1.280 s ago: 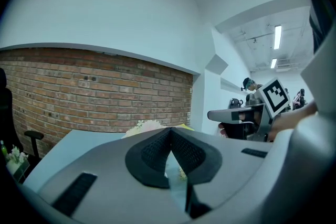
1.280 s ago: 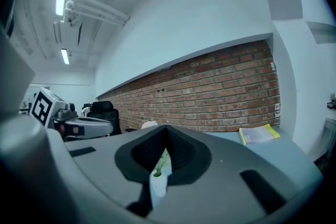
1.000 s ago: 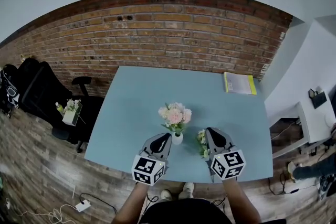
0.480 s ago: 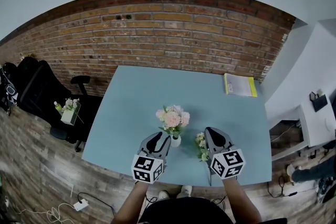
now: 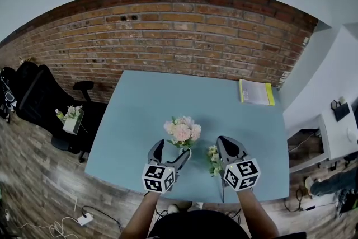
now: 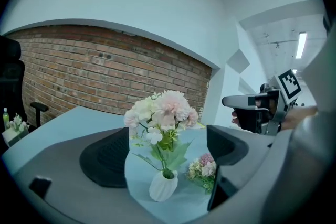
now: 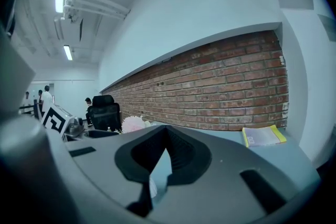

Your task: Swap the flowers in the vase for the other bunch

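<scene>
A small white ribbed vase stands on the light blue table and holds pink and cream flowers. My left gripper has just been opening. Its jaws now stand wide on either side of the vase, and the pads do not touch it. The other bunch, small with pink and white blooms, lies on the table right of the vase. My right gripper hovers just right of that bunch, shut and empty.
A yellow-edged booklet lies at the table's far right corner. A brick wall runs behind the table. A black office chair and a small box of flowers stand off the left side, and a white desk stands to the right.
The left gripper's jaws went from shut to wide open, and it sank and moved forward so that the vase sits between them. The right gripper stayed shut and shifted slightly.
</scene>
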### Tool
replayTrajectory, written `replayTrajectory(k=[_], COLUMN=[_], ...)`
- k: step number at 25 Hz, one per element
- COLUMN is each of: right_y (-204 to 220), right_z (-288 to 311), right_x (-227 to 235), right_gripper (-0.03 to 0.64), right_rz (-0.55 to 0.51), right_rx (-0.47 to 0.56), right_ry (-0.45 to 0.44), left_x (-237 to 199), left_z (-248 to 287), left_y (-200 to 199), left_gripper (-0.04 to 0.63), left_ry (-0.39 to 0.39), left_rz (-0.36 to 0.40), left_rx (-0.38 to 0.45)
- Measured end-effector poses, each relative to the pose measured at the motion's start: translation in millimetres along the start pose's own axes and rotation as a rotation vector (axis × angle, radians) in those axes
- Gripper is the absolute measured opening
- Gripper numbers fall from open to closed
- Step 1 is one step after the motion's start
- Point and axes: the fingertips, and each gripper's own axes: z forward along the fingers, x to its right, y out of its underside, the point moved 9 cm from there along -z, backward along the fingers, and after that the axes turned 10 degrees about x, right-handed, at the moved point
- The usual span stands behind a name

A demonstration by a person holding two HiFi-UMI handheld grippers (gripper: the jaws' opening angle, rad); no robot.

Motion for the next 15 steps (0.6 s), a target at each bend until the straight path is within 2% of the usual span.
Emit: replayTrajectory(k=[3, 7, 15], right_y=[2.4, 4.8, 13.3], right_z=[3.8, 9.8, 20.8], right_x=[4.0, 9.8, 20.3], right_gripper=[0.006, 0.006, 0.006], right_rz=[0.002, 0.005, 0.011], right_rx=[-0.008, -0.018, -0.044], right_ry=[0.003, 0.010, 0.021], left_x=[1.4, -3.2, -7.6], left_z=[9.0, 18.7, 40.2], left_y=[7.1, 13.8, 24.6], left_gripper=[0.519, 0.589, 0.600], left_ry=[0.018, -0.013, 0.001], left_rz=[-0.007, -0.003, -0.003], left_rx=[-0.010, -0.026, -0.091])
